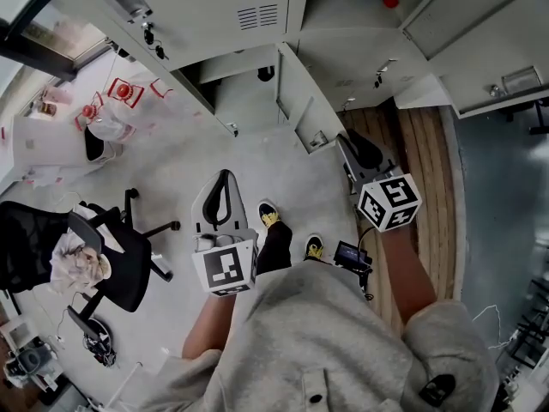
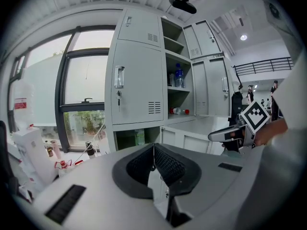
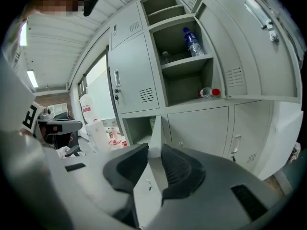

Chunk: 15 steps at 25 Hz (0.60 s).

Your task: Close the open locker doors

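Observation:
The grey locker bank fills the top of the head view. One lower door [image 1: 296,101] stands swung out toward me, and upper doors [image 1: 467,20] at the right hang open too. My left gripper [image 1: 225,177] is shut and empty and points at the lower lockers. My right gripper [image 1: 353,140] is open and stands short of the lower door, apart from it. In the right gripper view the jaws [image 3: 154,150] frame that door's edge [image 3: 154,126], and the open shelves hold an upright bottle [image 3: 193,42] and a lying bottle [image 3: 208,93]. The left gripper view shows its shut jaws [image 2: 153,146] before the lower door [image 2: 192,138].
A black office chair [image 1: 116,269] with a cloth on it stands at the left. Beyond it is a white table [image 1: 47,144] with red items. A wooden floor strip [image 1: 429,161] runs at the right. My shoes [image 1: 270,215] are on the grey floor between the grippers.

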### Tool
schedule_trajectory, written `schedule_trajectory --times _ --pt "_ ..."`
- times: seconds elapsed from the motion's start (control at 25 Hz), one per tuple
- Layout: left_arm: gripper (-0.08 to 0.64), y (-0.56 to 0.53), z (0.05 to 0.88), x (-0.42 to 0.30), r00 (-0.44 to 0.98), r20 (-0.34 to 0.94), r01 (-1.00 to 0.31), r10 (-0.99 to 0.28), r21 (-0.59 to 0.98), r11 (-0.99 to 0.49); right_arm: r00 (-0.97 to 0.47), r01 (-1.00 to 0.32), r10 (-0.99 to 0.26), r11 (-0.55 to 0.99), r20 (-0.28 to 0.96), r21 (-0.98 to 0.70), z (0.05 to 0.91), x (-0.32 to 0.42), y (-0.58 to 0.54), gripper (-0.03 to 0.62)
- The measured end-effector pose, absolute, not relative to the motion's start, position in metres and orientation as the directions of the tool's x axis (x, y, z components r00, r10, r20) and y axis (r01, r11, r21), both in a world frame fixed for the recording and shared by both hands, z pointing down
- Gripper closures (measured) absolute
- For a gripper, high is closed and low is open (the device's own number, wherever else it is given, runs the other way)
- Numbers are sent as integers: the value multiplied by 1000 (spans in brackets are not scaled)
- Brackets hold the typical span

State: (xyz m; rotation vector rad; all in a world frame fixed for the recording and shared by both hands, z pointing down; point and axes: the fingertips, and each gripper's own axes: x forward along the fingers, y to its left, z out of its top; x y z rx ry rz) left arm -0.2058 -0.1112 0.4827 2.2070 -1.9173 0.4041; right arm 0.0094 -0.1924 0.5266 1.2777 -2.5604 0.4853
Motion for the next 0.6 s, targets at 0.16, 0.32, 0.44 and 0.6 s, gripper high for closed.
schedule_trajectory --times 0.16,0.32,0.44,0.6 --pt "548 -117 482 -210 128 324 -989 -937 -30 -145 -609 -789 -704 584 365 -191 527 -4 -187 495" --pt "548 -121 481 -216 127 320 -990 -939 -24 -142 -626 -774 -684 603 375 -192 528 -18 -181 492" --pt "548 -123 481 -222 124 320 -990 -939 -19 -137 -631 -769 -674 609 385 -194 528 -28 -178 488" --pt "548 -125 481 -234 118 315 -991 -942 -15 -130 -631 -767 -660 611 407 -199 528 -42 -175 483"
